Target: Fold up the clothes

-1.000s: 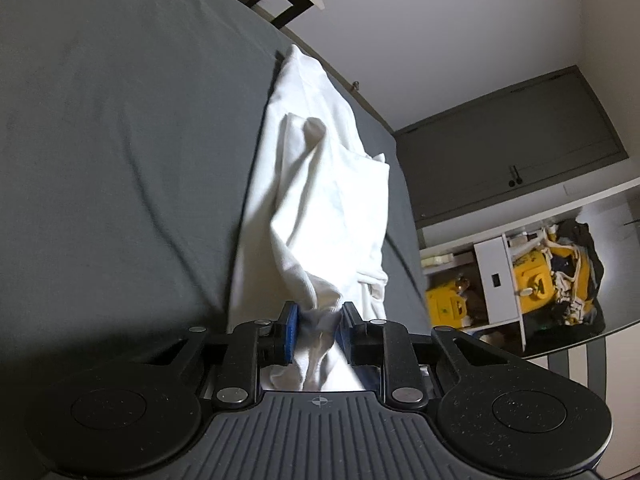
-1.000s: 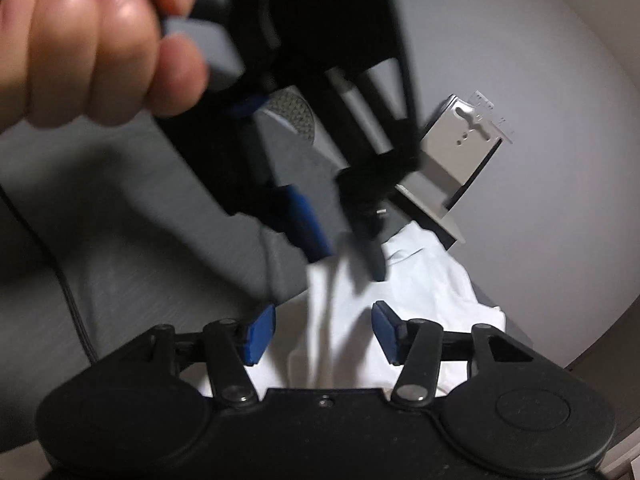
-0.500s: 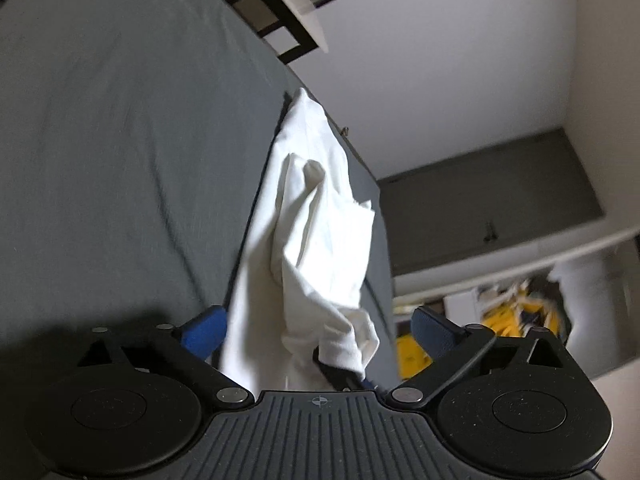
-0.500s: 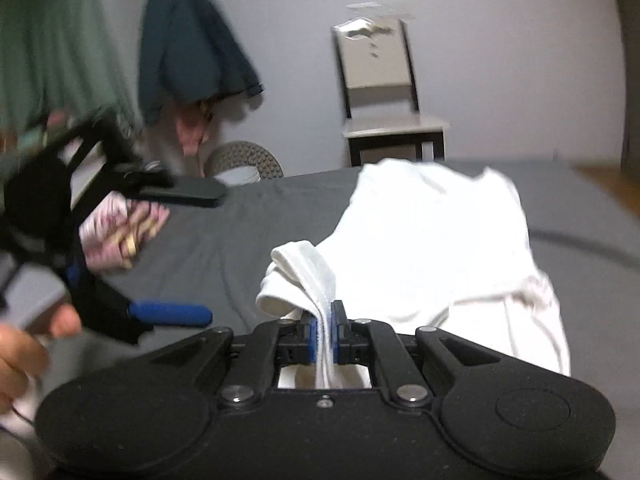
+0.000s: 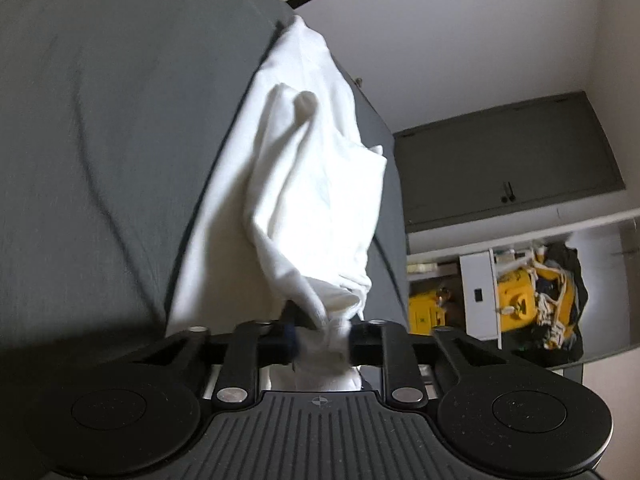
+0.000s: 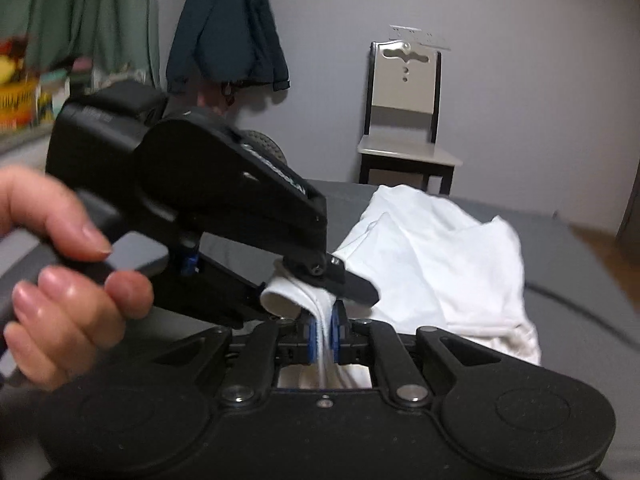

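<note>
Right gripper (image 6: pixel 323 334), bottom centre of the right wrist view: the blue pads (image 6: pixel 307 334) are pinched narrow on a folded edge of the white garment (image 6: pixel 440 256).

Left gripper (image 5: pixel 323 338), bottom centre of the left wrist view: clamped on a bunched corner of the same garment (image 5: pixel 316 184). In the right wrist view this gripper (image 6: pixel 332 280) enters from the left, gripped by a hand (image 6: pixel 60 288), and meets the cloth just above the right gripper's pads.

Beyond the grippers, the garment lies crumpled along the grey bed surface (image 5: pixel 100 140), extending toward the upper centre of both frames.

Handling, as judged: the fabric is light, soft and limp. It will sag and bunch between grip points. Take hold at hems or corners and keep the span taut.

Farthest: a chair (image 6: pixel 404 120) stands at the wall, upper right.
</note>
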Demonstrator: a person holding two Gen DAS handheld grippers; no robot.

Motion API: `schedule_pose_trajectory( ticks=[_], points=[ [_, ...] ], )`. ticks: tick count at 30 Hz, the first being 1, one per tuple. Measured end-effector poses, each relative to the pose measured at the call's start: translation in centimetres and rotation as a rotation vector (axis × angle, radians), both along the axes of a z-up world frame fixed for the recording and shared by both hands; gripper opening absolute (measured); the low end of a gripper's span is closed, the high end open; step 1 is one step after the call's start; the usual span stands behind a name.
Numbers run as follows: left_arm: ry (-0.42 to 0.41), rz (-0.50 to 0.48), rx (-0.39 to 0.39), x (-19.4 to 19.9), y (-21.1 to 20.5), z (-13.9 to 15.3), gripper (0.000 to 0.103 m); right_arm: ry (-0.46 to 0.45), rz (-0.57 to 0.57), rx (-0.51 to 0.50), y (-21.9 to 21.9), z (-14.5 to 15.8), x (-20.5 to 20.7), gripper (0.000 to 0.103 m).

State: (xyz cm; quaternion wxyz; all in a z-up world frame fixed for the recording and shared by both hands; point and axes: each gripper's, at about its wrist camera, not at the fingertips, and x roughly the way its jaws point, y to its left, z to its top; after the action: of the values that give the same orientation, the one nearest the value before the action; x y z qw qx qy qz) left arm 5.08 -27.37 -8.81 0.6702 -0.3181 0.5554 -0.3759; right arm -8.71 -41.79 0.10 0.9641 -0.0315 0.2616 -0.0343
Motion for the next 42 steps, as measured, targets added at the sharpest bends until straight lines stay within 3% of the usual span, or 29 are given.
schedule_pose_trajectory(
  ticks=[2,3,4,5,8,9,11,12,13,15,17,20,23,25,27,29,31,33,37,39,42],
  points=[
    [-0.009,0.021,-0.012,-0.3,0.2,0.3,0.015,-0.006,-0.021,-0.075,1.0,0.0,-0.5,0.041],
    [-0.009,0.027,-0.029,-0.5,0.4,0.5,0.015,-0.026,-0.037,-0.128,1.5,-0.1,-0.8,0.069],
    [0.002,0.031,-0.058,-0.7,0.6,0.8,0.015,-0.05,-0.046,-0.182,2.2,-0.2,-1.1,0.083],
    [0.015,0.028,-0.09,-0.9,0.7,1.1,0.015,-0.072,-0.036,-0.238,2.9,-0.3,-1.4,0.083],
    [0.016,0.012,-0.158,-2.1,0.6,2.7,0.015,-0.096,0.004,-0.38,4.8,-0.5,-1.4,0.078],
    [0.014,0.009,-0.18,-2.5,0.6,3.4,0.016,-0.104,-0.003,-0.426,5.2,-0.5,-1.3,0.072],
    [-0.003,0.029,-0.205,-3.5,1.3,4.9,0.016,-0.146,-0.02,-0.486,5.5,0.2,-1.9,0.055],
    [-0.013,0.04,-0.218,-3.9,1.7,5.6,0.016,-0.161,-0.026,-0.501,5.3,1.1,-2.4,0.036],
    [-0.01,0.042,-0.241,-4.2,2.2,6.1,0.015,-0.173,-0.022,-0.509,5.1,2.1,-3.0,0.024],
    [0.017,0.033,-0.3,-4.9,2.9,6.9,0.015,-0.186,0.004,-0.499,4.5,4.4,-4.3,0.011],
    [0.038,0.004,-0.368,-5.6,3.3,7.9,0.015,-0.196,0.053,-0.491,4.0,6.7,-5.9,0.011],
    [0.027,-0.04,-0.403,-6.8,4.0,9.6,0.016,-0.181,0.136,-0.521,3.9,9.2,-8.4,0.01],
    [0.045,-0.06,-0.452,-7.6,5.6,10.3,0.016,-0.123,0.234,-0.605,4.3,11.5,-10.4,0.01],
    [0.064,-0.055,-0.473,-8.0,7.1,10.3,0.016,-0.071,0.285,-0.577,4.0,13.8,-11.1,0.01],
    [0.057,-0.02,-0.46,-8.2,8.7,10.1,0.016,-0.024,0.303,-0.551,3.2,16.1,-11.1,0.01],
    [0.012,0.022,-0.368,-7.7,9.6,10.0,0.017,0.02,0.317,-0.549,2.5,18.5,-10.7,0.01],
    [-0.027,0.045,-0.266,-7.0,9.9,9.8,0.038,0.053,0.313,-0.525,1.6,20.9,-9.9,0.01],
    [-0.056,0.067,-0.175,-6.3,10.0,9.4,0.085,0.072,0.276,-0.464,0.4,23.6,-9.1,0.009],
    [0.039,0.08,-0.251,-5.1,8.5,6.6,0.09,0.068,0.183,-0.353,-3.6,28.4,-7.8,0.01],
    [0.091,0.094,-0.275,-4.4,7.5,4.9,0.09,0.055,0.232,-0.34,-5.0,29.4,-7.0,0.01],
    [0.119,0.087,-0.282,-2.8,5.9,3.4,0.09,0.053,0.43,-0.394,-3.2,28.7,-7.7,0.01]
  ],
)
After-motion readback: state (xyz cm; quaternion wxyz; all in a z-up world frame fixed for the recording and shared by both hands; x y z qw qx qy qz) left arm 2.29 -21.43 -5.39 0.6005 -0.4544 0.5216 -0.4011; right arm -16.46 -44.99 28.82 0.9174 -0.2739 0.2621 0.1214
